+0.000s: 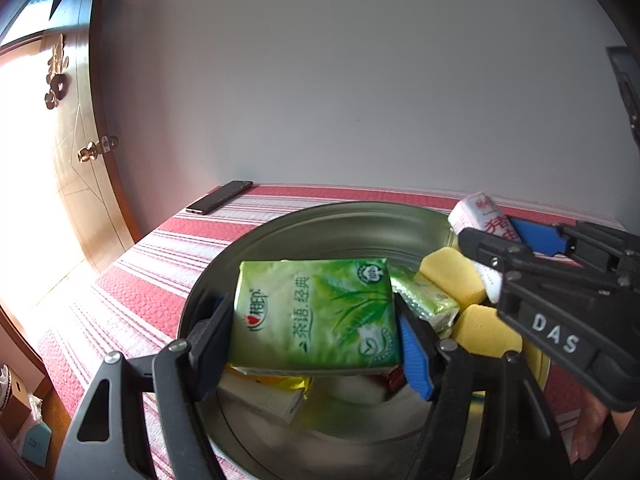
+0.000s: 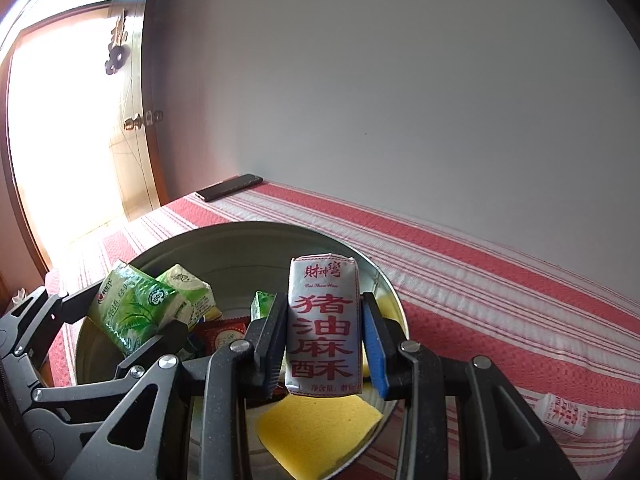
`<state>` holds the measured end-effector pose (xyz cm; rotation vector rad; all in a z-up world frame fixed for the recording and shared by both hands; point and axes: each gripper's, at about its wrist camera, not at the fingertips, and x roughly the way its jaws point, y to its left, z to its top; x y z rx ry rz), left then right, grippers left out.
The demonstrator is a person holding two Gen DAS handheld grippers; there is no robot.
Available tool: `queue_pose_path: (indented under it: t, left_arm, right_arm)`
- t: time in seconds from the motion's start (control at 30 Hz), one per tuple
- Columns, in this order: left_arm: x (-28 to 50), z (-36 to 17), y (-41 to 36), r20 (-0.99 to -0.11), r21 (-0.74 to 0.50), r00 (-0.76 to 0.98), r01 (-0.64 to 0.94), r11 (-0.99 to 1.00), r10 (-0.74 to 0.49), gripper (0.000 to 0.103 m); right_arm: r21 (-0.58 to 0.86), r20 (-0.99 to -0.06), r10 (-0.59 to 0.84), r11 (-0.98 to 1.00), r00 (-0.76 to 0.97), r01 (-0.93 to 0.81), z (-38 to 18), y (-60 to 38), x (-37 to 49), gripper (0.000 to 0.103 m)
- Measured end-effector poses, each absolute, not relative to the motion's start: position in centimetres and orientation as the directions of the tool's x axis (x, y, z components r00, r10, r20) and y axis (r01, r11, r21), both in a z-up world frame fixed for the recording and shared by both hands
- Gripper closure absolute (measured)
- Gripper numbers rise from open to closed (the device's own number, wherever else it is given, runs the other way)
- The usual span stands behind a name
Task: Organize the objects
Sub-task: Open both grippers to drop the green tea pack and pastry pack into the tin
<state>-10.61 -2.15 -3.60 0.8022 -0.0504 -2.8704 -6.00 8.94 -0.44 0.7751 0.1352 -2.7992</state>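
We saw the metal basin (image 1: 328, 224) on the red-and-white striped cloth (image 1: 168, 248), and we used the basin as our landmark. The left gripper (image 1: 316, 320) pinched a green tissue pack (image 1: 316, 312) by its sides and held it over the basin's middle, above other packets on the bottom. The right gripper (image 2: 324, 340) pinched a white snack packet with red characters (image 2: 322, 324), upright, over the basin's right part. Inside the basin lay yellow sponges (image 1: 452, 276), a smaller green pack (image 1: 424, 300) and a red packet (image 2: 226, 332). Outside the basin to the right, a second white packet (image 2: 564, 414) lay on the cloth. Beyond the basin, at the cloth's far corner near the wall, we noted a black phone (image 1: 220, 197).
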Motion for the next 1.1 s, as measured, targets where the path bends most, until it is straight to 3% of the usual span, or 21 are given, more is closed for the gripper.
queue_pose_path:
  t: [0.5, 0.73, 0.87, 0.93, 1.0, 1.1]
  left_arm:
    - [-11.3, -4.5, -1.1, -0.543, 0.144, -0.821, 0.117, -0.983, -0.177, 0.029]
    - [-11.6, -4.8, -1.4, -0.577, 0.120, -0.802, 0.101, -0.988, -0.152, 0.026]
    - [-11.5, -4.8, -1.5, -0.580, 0.112, -0.801, 0.103, -0.988, -0.149, 0.009]
    - [-11.3, -4.6, -1.4, -0.573, 0.108, -0.806, 0.104, -0.989, -0.147, 0.000]
    - [-11.2, -4.5, -1.4, -0.570, 0.112, -0.807, 0.107, -0.988, -0.152, 0.000]
    - [-11.2, -4.6, -1.6, -0.579, 0.103, -0.802, 0.109, -0.989, -0.149, 0.000]
  right_arm:
    - [-0.041, -0.567, -0.187, -0.966, -0.802, 0.255, -1.5, 8.0, -7.5, 0.065]
    - [-0.043, -0.578, -0.194, -0.962, -0.793, 0.268, -1.8, 7.7, -7.8, 0.065]
    - [-0.039, -0.592, -0.210, -0.957, -0.778, 0.288, -1.9, 7.3, -8.1, 0.065]
    - [-0.051, -0.584, -0.204, -0.957, -0.786, 0.286, -1.9, 7.3, -7.9, 0.059]
    - [-0.051, -0.568, -0.206, -0.957, -0.797, 0.284, -1.7, 7.4, -7.7, 0.049]
    - [-0.033, -0.541, -0.219, -0.959, -0.812, 0.281, -1.1, 7.8, -7.2, 0.045]
